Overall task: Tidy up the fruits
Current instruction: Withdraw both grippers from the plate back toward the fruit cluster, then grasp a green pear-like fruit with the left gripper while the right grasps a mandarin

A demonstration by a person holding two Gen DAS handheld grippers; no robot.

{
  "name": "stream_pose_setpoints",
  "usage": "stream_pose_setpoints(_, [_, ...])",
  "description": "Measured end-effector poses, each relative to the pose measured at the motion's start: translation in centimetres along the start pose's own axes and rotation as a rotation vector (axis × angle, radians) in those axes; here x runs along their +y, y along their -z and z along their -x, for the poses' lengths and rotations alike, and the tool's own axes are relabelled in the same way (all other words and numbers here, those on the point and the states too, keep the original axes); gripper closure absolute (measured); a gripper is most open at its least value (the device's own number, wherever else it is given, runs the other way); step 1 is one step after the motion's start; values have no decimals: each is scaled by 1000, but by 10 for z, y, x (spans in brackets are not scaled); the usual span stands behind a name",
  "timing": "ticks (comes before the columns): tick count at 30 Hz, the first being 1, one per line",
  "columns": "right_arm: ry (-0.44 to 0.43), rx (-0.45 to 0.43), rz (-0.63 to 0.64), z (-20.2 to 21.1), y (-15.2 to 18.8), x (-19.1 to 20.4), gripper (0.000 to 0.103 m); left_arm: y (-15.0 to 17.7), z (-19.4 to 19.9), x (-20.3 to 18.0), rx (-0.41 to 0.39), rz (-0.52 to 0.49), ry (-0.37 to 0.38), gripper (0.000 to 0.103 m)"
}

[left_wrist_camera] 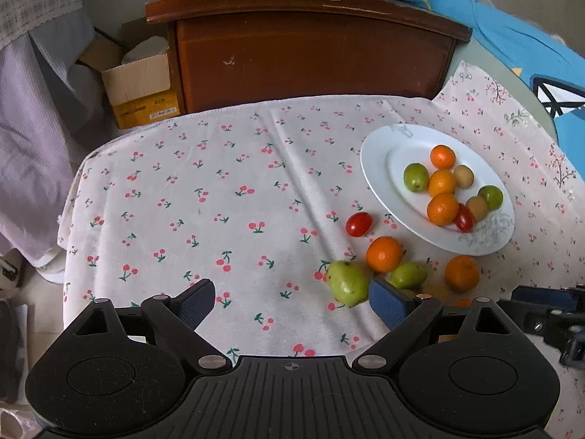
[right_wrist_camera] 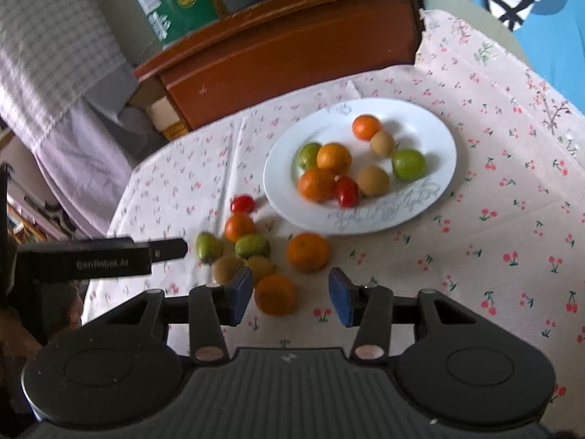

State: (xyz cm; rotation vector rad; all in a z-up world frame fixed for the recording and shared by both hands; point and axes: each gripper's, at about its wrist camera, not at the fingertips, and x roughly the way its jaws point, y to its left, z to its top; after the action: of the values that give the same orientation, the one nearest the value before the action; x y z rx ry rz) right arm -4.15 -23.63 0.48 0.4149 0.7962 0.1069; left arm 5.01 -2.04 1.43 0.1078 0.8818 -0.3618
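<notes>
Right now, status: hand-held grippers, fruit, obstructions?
Left hand-held gripper open, empty. Right hand-held gripper open, empty, near orange. Eight fruits on plate, rest loose on tablecloth. Nothing blocking.

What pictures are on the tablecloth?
Little red cherries with green stems on a pale tablecloth, clearest in the left wrist view.
</notes>
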Motion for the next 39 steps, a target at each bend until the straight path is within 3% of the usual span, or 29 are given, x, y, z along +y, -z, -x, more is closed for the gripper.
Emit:
stream_pose_setpoints(16, [17, 44, 105, -25, 13, 15, 56, 2, -7, -7, -36, -63, 38, 14])
stream_pose_setpoints(29, [29, 35, 131, -34, 15, 19, 67, 3, -31, -19, 28, -32, 76, 47])
stream_pose_setpoints(33, [29, 28, 132, -36, 16, 19, 72, 3, -32, -23, 11, -43, 63, 52])
stream_pose_setpoints(35, [29, 23, 130, -36, 16, 19, 72, 3, -31, -23, 7, -38, 81, 69])
stream_pose_setpoints(36, [27, 22, 129, -36, 16, 19, 72, 2, -31, -23, 12, -36, 93, 73])
stream_pose_setpoints(39, [23, 24, 122, -36, 16, 18, 73, 2, -30, -22, 12, -24, 95, 72])
